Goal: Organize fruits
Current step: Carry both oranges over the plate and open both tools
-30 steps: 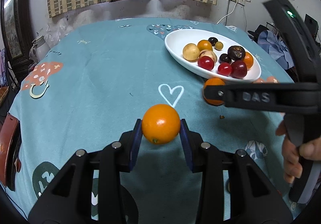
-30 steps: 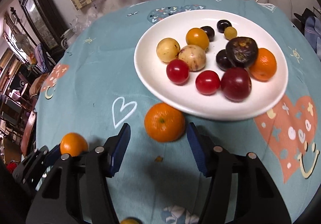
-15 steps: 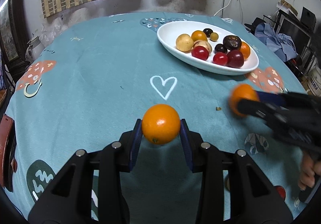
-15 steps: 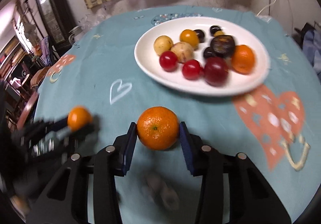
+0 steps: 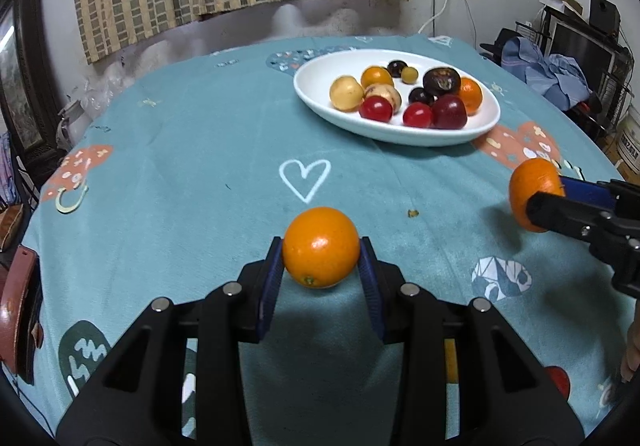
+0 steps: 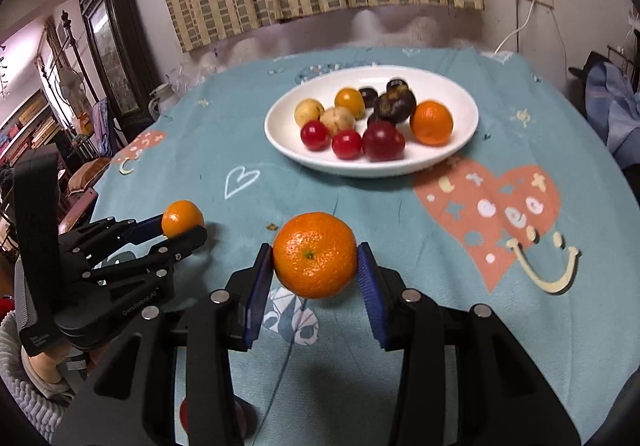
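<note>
Both grippers carry fruit toward the white plate (image 6: 460,162), which lies ahead. The right gripper (image 6: 316,266), clamped on a mandarin (image 6: 315,254), is nearer it; the left gripper (image 5: 320,264), gripping a smooth orange (image 5: 321,246), sits farther back, left of the plate.

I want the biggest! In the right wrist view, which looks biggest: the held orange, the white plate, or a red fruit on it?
1. White oval plate.
2. Round orange in the right gripper; its nearness exaggerates it.
3. Small shiny red fruit.
</note>
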Demonstrator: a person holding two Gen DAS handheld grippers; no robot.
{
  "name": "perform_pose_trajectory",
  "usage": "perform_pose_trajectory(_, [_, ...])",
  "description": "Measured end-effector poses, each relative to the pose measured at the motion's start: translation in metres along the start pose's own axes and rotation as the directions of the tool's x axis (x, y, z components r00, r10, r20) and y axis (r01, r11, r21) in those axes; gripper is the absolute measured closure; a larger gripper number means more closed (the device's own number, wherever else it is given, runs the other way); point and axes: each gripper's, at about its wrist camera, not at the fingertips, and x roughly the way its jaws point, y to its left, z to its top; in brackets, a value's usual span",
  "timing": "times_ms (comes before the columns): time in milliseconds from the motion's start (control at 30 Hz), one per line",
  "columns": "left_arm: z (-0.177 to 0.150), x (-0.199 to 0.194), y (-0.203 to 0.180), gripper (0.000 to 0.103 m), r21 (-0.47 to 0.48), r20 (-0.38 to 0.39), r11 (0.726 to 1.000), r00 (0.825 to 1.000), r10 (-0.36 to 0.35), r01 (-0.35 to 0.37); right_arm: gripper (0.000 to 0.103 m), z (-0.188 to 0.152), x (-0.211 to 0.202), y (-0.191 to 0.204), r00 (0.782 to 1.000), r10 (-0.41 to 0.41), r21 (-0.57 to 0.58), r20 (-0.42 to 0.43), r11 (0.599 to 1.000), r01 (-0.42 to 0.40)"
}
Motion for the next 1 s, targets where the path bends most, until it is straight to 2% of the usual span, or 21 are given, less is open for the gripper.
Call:
perform_pose_trajectory(267, [0.005, -0.013, 0.003, 0.065, -0.011, 0.043, 1.0, 0.999, 0.017, -0.017, 0.06, 0.0, -0.008, 0.005, 1.0, -0.003, -0.008, 0.022, 1.0, 0.003])
perform_pose_trajectory(533, [0.018, -0.021, 0.004, 0.065, -0.037, 0.058, 0.999, 0.998, 0.006, -0.004, 0.06, 0.015, -0.025, -0.001, 0.996, -0.026, 0.006, 0.087, 1.0, 0.026])
perform_pose_trajectory(800, [0.054, -0.016, -0.003, 0.065, 0.002, 0.09, 0.999, 0.995, 0.039, -0.039, 0.06, 0.051, -0.034, -0.02, 0.987, -0.094, -0.003, 0.134, 0.995, 0.095])
perform_pose_trajectory(1000, [0.089, -0.004, -0.011, 0.065, -0.012, 0.122, 0.999, 0.992, 0.034, -0.033, 0.06, 0.078, -0.028, -0.037, 0.981, -0.097, 0.042, 0.167, 0.995, 0.091])
